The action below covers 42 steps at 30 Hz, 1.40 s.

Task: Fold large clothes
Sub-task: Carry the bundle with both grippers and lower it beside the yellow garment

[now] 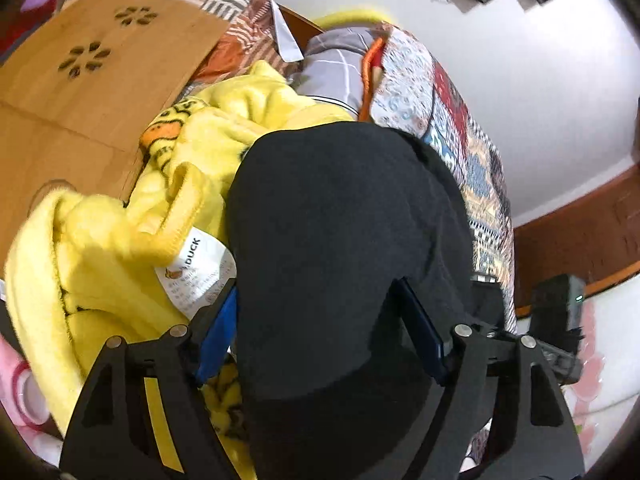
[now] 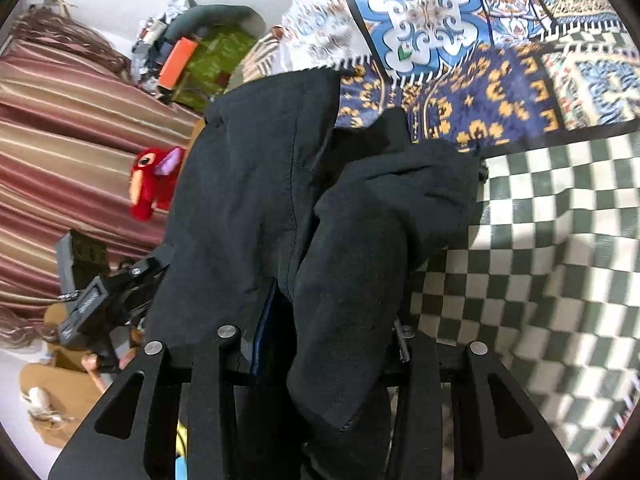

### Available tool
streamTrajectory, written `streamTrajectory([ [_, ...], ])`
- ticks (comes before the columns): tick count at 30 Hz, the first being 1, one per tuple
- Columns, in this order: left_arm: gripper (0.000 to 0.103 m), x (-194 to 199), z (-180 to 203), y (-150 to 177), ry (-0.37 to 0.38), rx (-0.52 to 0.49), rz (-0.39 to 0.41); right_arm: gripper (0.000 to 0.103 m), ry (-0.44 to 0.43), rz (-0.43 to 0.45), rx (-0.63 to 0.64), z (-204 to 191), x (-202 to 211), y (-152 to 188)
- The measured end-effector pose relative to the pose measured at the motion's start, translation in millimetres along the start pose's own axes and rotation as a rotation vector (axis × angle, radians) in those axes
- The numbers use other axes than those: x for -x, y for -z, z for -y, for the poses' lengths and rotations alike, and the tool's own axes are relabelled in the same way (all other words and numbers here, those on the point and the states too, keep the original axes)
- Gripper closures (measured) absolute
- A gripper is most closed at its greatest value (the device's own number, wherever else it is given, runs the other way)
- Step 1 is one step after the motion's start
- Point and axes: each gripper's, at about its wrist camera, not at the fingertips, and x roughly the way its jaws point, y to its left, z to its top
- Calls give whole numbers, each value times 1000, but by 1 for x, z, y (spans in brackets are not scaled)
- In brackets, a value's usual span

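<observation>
A large black garment [image 1: 344, 232] fills the middle of the left wrist view and drapes over my left gripper [image 1: 320, 324]. Its blue-padded fingers [image 1: 424, 332] stand apart with thick cloth bunched between them. In the right wrist view the same black garment [image 2: 256, 200] hangs in folds over my right gripper [image 2: 320, 332], above a patterned bed cover [image 2: 480, 112]. One blue finger pad [image 2: 264, 328] shows under the cloth; the other finger is hidden. The left gripper's body [image 2: 92, 308] shows at the left of this view.
A yellow duck blanket [image 1: 132, 216] with a white label lies left of the garment. A wooden board [image 1: 92, 64] lies behind it. A checkered cover [image 2: 552, 248] lies at right. A red plush toy [image 2: 152, 180] and striped curtain [image 2: 60, 120] are at left.
</observation>
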Motion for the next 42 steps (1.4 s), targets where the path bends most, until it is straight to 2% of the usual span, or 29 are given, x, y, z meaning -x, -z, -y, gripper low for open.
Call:
streamTrajectory([
  [2,26,1,-1,0,-3,-4,9,59,5,8,-2,2,-2,-1],
  [4,26,5,9,2,-43,-36,13,53,9,-1,-4,1,4,1],
  [6,26,10,24,3,-114,-96,24,48,49,-16,13,-3,15,4],
  [10,27,27,63,14,-304,-267,63,37,127,-19,79,-5,36,3],
  [11,27,33,72,19,-323,-299,74,36,153,-12,94,-7,46,3],
  [13,27,44,85,27,-322,-335,98,36,213,15,113,-10,62,5],
  [17,27,67,111,47,-260,-386,152,36,307,110,204,-26,86,9],
  [21,27,66,126,61,-280,-432,166,36,297,155,299,-59,83,8],
  [24,27,52,125,68,-334,-444,159,36,269,151,370,-77,62,11],
  [27,26,26,112,69,-437,-436,94,36,271,84,399,-78,31,19],
  [29,23,20,98,68,-393,-404,92,36,281,20,399,-72,4,24],
  [31,23,15,87,68,-361,-352,71,33,282,5,388,-62,-12,26],
  [32,19,13,84,69,-357,-341,71,33,269,2,374,-57,-15,26],
  [36,17,13,81,75,-343,-326,97,33,213,-26,309,-45,-10,20],
  [39,22,21,87,78,-353,-312,102,33,261,-11,305,-47,7,22],
  [42,27,34,100,84,-379,-326,104,33,292,52,348,-59,39,30],
])
